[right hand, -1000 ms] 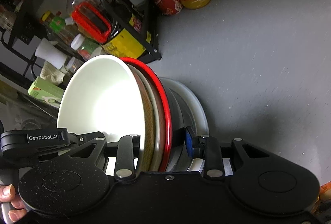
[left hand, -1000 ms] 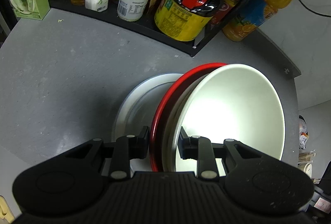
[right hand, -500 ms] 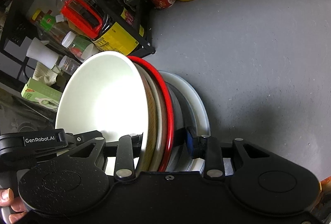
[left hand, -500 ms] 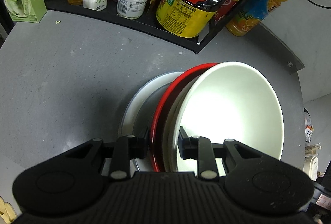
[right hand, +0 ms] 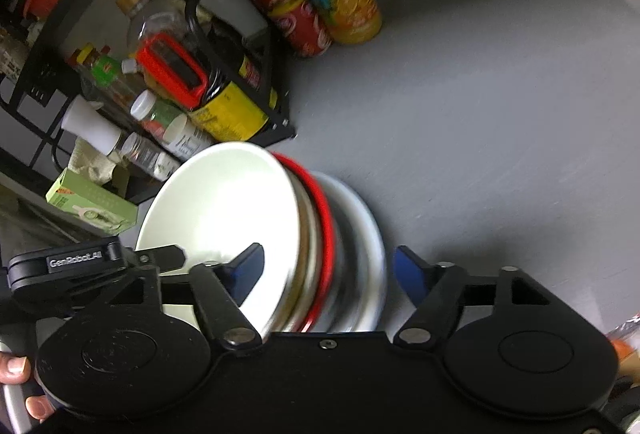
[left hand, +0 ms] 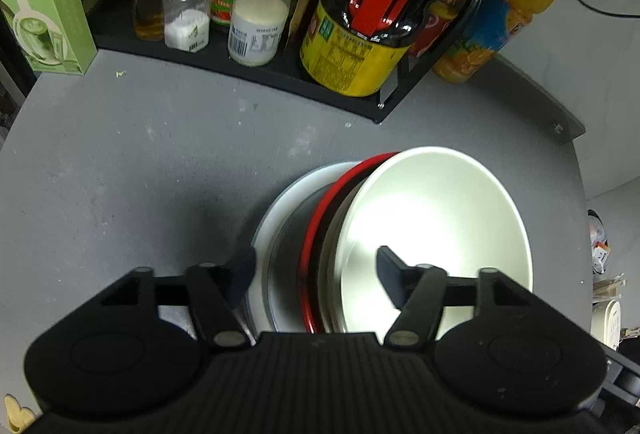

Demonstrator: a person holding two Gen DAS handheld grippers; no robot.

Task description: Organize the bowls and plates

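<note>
left gripper (left hand: 316, 268) jaws opening, astride stack rim, pads clear | right gripper (right hand: 328, 268) same | white bowl (left hand: 436, 230) atop red bowl (left hand: 316, 230), plate (left hand: 272, 218) | rack (left hand: 256, 73) at 12 o'clock

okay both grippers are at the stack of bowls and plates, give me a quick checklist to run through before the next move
1. Left gripper off the stack: ok, jaws opening, pads clear of the rims.
2. Right gripper off the stack: ok, jaws opening, stack between them but not pressed.
3. Stack nested: ok, white bowl on top, red-rimmed bowl under it, white plate at the bottom.
4. Stack settled flat on the table: cannot tell, right view is blurred.
5. Stack apart from the rack: ok.
</note>
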